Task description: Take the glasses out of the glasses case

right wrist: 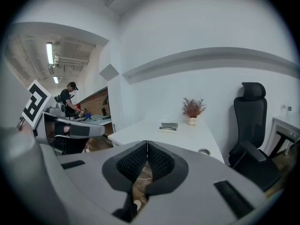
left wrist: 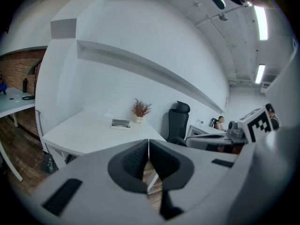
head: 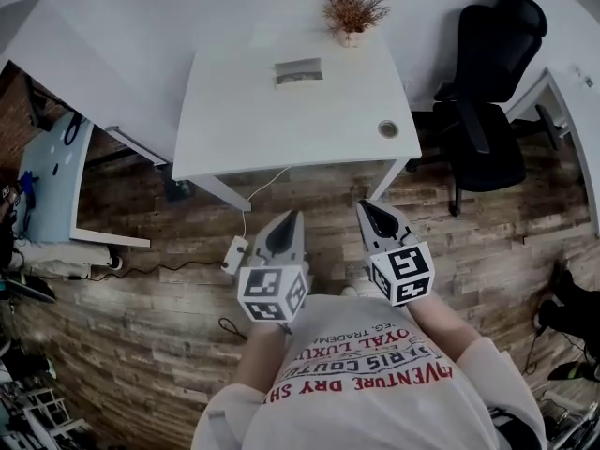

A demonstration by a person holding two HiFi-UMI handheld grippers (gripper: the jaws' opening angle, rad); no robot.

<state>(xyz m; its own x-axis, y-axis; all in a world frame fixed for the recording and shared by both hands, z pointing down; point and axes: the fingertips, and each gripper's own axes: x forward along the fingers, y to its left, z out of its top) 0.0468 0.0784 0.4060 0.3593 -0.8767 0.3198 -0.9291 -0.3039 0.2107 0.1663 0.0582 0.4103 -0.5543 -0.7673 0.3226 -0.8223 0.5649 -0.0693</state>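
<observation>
Two hand-held grippers hang side by side close to the person's chest, above a brown wooden plank floor (head: 469,251) and short of the near edge of a white rectangular desk (head: 244,129). The left gripper (head: 291,217) has its jaws pressed together with nothing between them; its own view shows the dark ribbed pads meeting in a thin line. The right gripper (head: 368,208) is likewise closed tight and empty, its pads touching along their length. Both point forward toward the desk, well apart from everything on it.

The grey rectangular glasses case (head: 299,70) lies flat on the far half of the desk, roughly centred left to right, with neither gripper near it. A dark strip shows along its near edge in the right gripper view, but it is too small to tell whether the lid is up or whether the glasses show. Just beyond the case to the right, at the desk's far edge, stands a small pale pot of dried reddish-brown twigs (head: 352,12). A round grey cable grommet (head: 388,129) sits near the desk's near right corner. A black office chair (head: 487,101) stands to the right of the desk. On the floor, just left of the grippers, lies a white power strip (head: 234,254).
</observation>
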